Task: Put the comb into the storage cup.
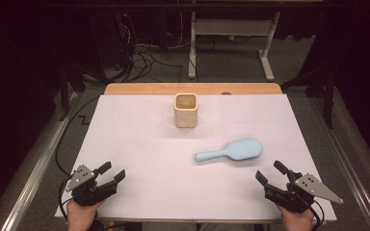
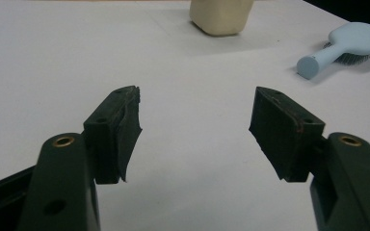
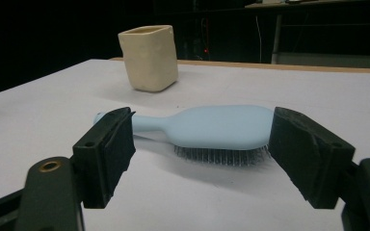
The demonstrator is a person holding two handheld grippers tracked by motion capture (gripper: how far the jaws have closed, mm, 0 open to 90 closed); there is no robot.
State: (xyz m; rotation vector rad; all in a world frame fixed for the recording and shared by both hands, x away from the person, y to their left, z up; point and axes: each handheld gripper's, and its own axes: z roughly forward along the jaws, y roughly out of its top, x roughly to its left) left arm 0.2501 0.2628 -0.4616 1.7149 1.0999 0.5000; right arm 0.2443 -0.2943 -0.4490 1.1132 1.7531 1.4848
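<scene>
White sheet [image 1: 139, 159] over wooden table [image 1: 192, 88]; dark room, grey floor, cables far. Blue hairbrush [image 1: 231, 150] right of centre, bristles down; cream cup [image 1: 186, 110] far. Left gripper [image 1: 110, 175], right gripper [image 1: 267, 174]: jaws apart, empty. No writing legible.

We see a cream square cup [image 1: 186, 110] upright at 12 o'clock on the white sheet [image 1: 139, 144], open top, standing apart from everything else. Sheet covers nearly the whole table; a strip of bare wood tabletop [image 1: 139, 89] shows past its 12 o'clock edge. Off the table: tangled black cables [image 1: 144, 60] on the floor at 11 o'clock, white desk frame [image 1: 191, 48] at 12 to 1 o'clock, metal rail [image 1: 29, 183] along the 9 o'clock side.
</scene>
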